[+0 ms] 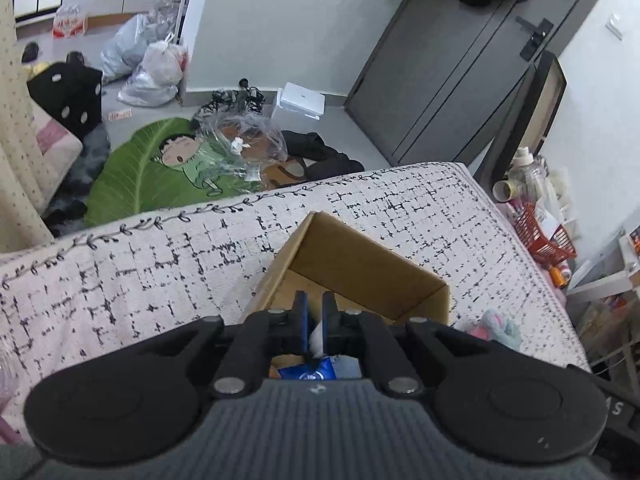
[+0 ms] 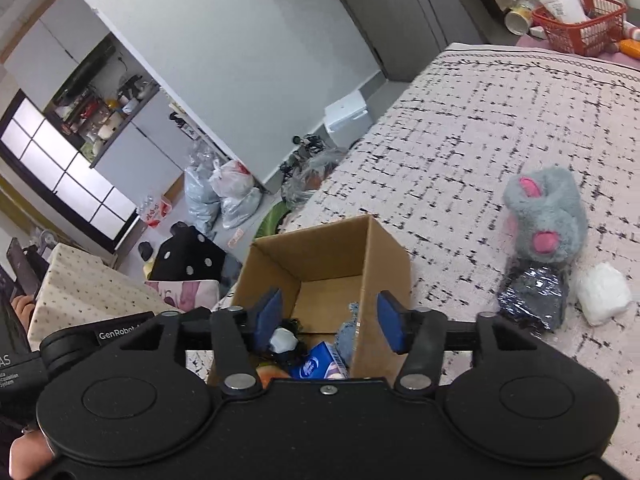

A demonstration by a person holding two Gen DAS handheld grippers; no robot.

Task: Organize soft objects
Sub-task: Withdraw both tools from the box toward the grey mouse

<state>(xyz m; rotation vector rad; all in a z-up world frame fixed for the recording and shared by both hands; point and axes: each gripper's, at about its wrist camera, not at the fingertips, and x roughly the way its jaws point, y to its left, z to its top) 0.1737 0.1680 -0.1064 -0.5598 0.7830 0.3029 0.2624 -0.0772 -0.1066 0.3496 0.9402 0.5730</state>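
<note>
Left claw (image 1: 315,300), nearly closed, pinches a white soft scrap (image 1: 317,338) over the open brown cardboard box (image 1: 360,264) at lower centre; right claw (image 2: 328,320) gapes empty, lettered "GenRobot"; grey-pink plush toy (image 2: 546,212) lies right on the checked bedcover (image 2: 460,140)

We are seeing a red basket (image 2: 580,24) sitting past the bed's far corner, tied plastic bags (image 1: 152,68) lying by the wall, and a green leaf mat (image 1: 132,172) spreading below the bed's edge.
</note>
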